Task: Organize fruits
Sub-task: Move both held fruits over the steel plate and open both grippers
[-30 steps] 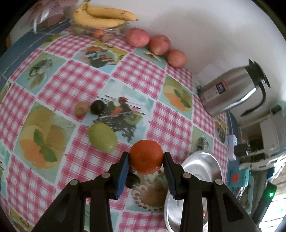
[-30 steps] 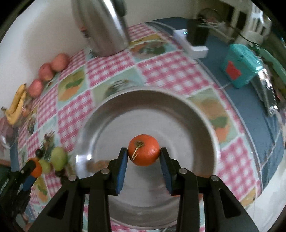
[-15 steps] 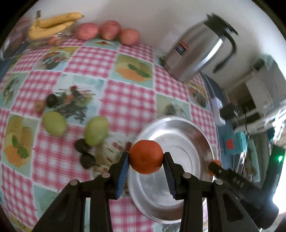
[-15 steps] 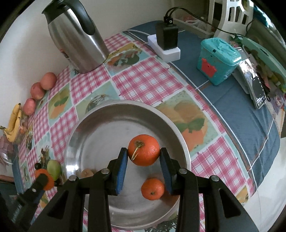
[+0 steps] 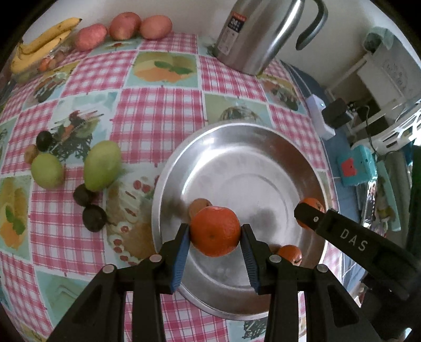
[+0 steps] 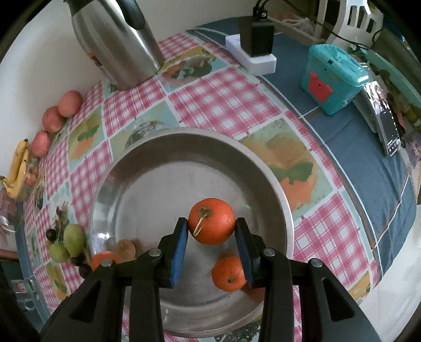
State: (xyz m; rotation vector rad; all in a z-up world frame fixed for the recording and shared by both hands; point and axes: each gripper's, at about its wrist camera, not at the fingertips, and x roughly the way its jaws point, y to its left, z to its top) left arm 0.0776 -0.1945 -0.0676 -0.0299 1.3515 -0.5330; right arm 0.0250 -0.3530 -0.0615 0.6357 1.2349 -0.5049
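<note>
Table: checked pink cloth (image 5: 158, 115) with fruit prints, set against a white wall; a steel jug (image 5: 257, 34) stands at the back.
Pan: round steel pan (image 6: 268, 168) on the cloth, in front of the jug.
Left gripper (image 5: 214, 236): blue pads clamped on both sides of an orange (image 5: 215, 231), which sits between the fingertips above the pan's near-left part.
Right gripper (image 6: 211, 229): pads pressed on a second orange (image 6: 211, 221), stem end facing the camera, held over the pan's near-right part.
In the pan: a smaller loose orange (image 6: 228, 273) lies below the right gripper's right finger; a brownish fruit (image 6: 125, 247) lies at the left wall, just beyond the left gripper's orange.
On the cloth, left of the pan: two green fruits (image 5: 101, 165), dark round fruits (image 5: 93, 217) just beside them.
Back edge: three red apples (image 5: 123, 22) in a row by the wall, bananas (image 5: 39, 43) next to them.
Right side: white power strip (image 6: 252, 56) with a black plug, teal box (image 6: 331, 79) on blue cloth.
</note>
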